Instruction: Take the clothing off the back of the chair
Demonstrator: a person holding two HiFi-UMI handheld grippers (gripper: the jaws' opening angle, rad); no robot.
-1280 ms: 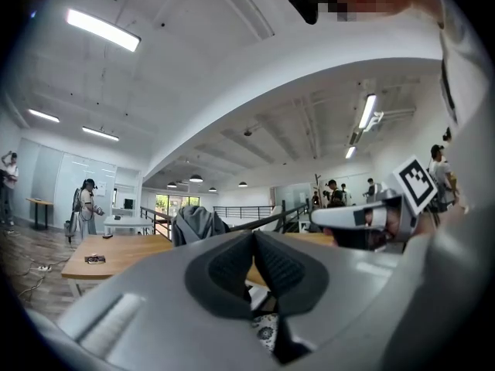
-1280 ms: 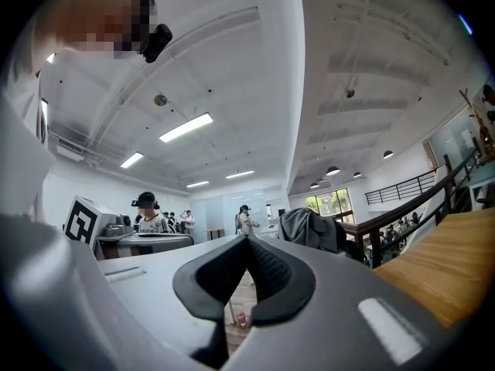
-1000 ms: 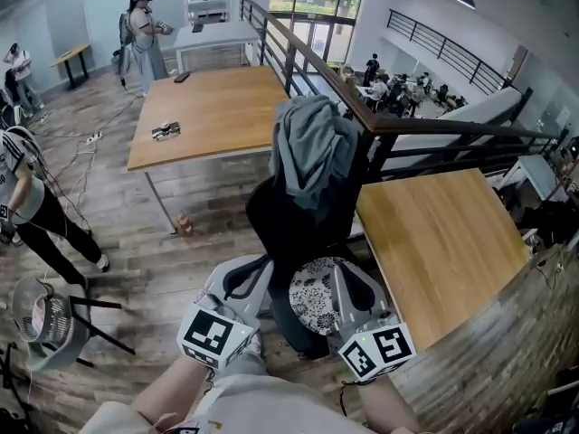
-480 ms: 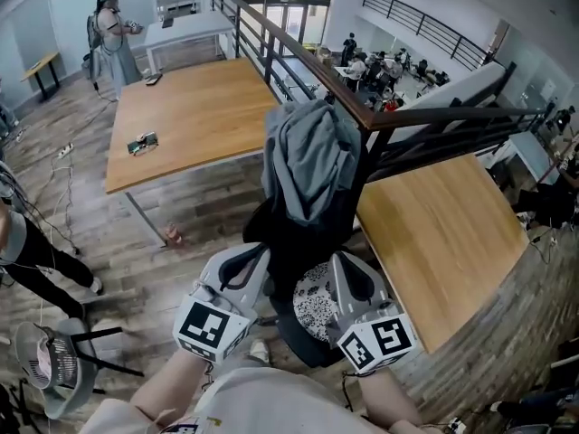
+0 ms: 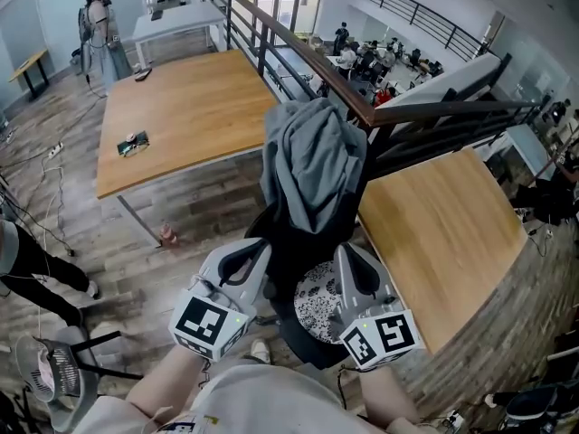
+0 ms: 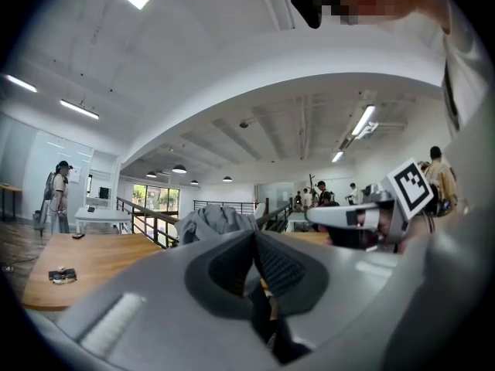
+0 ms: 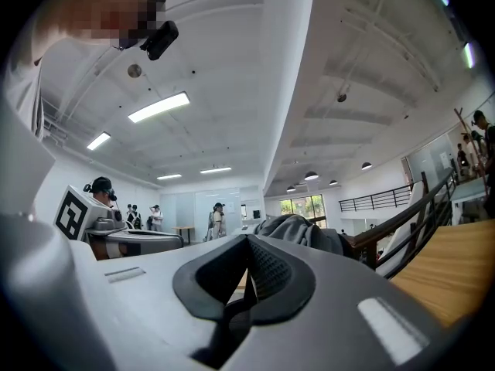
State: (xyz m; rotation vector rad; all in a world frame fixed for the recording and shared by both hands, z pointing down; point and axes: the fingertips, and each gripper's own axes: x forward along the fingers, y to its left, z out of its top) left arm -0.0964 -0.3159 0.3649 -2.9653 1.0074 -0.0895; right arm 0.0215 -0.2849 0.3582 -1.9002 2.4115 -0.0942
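Left gripper [image 5: 256,253] and right gripper [image 5: 349,259] are being held closed, empty; the office chair [image 5: 282,235] back's top edge is being covered by a grey sweatshirt [image 5: 312,156].

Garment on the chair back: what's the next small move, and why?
Probably open both jaws. The left hand-held gripper and the right hand-held gripper are shut and empty, short of the grey garment draped over the chair back, so neither could take hold of it as they are.
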